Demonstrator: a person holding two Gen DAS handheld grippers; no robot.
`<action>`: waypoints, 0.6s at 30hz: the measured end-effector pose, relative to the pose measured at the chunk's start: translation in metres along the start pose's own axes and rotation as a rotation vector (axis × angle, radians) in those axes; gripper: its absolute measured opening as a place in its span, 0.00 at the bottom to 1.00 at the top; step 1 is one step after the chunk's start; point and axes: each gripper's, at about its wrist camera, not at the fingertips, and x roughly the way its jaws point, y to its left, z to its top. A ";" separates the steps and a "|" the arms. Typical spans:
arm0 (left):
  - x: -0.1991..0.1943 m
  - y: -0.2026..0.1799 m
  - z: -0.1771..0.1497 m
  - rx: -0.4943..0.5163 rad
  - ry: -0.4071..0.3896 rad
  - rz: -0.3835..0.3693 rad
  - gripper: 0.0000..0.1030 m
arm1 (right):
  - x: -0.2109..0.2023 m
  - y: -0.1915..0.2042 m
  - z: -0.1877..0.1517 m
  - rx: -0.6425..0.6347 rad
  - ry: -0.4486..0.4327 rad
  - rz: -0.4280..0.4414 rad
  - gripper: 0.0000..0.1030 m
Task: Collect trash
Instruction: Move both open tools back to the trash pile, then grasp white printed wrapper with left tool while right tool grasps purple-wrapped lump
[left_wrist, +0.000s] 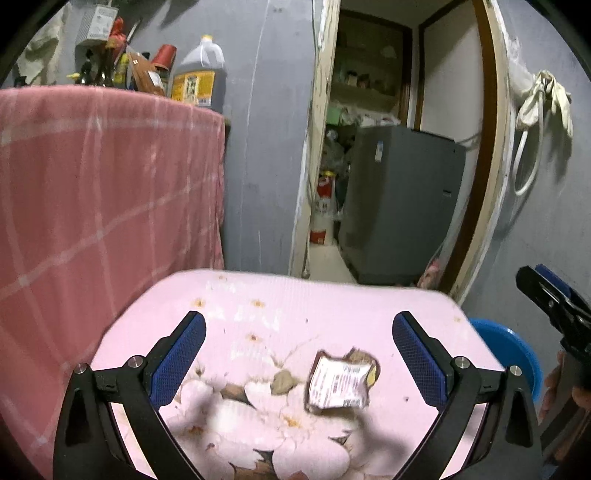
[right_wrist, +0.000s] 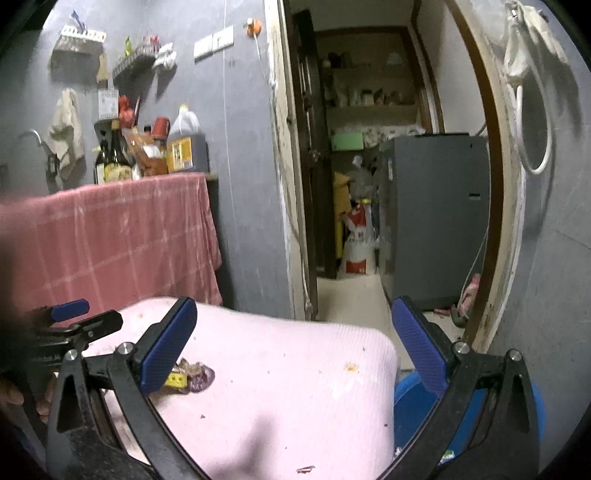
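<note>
A crumpled snack wrapper (left_wrist: 338, 382) lies on the pink flowered table (left_wrist: 332, 306), white printed side up. My left gripper (left_wrist: 299, 328) hangs open above the table, and the wrapper sits between its fingers, nearer the right one. In the right wrist view the same wrapper (right_wrist: 194, 374) lies just beyond the left finger (right_wrist: 168, 349). My right gripper (right_wrist: 293, 332) is open and empty over the table's (right_wrist: 277, 350) far right part. Beside the table stands a blue bin (left_wrist: 506, 350), also visible as blue bin (right_wrist: 410, 398) in the right wrist view.
A pink checked cloth (left_wrist: 103, 184) drapes a counter at left, with bottles and a large oil jug (left_wrist: 197, 74) on top. An open doorway (left_wrist: 388, 147) shows a grey appliance (left_wrist: 402, 203). Small scraps (right_wrist: 304, 469) and crumbs dot the table. A hand (right_wrist: 14, 398) holds the left gripper.
</note>
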 end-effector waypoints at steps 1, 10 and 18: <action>0.002 0.000 -0.002 0.002 0.014 0.001 0.96 | 0.004 0.001 -0.002 -0.005 0.022 0.001 1.00; 0.029 0.003 -0.013 -0.007 0.157 -0.017 0.96 | 0.039 0.008 -0.015 -0.027 0.203 0.005 1.00; 0.045 0.001 -0.019 -0.018 0.260 -0.050 0.96 | 0.051 0.002 -0.020 0.011 0.273 0.007 1.00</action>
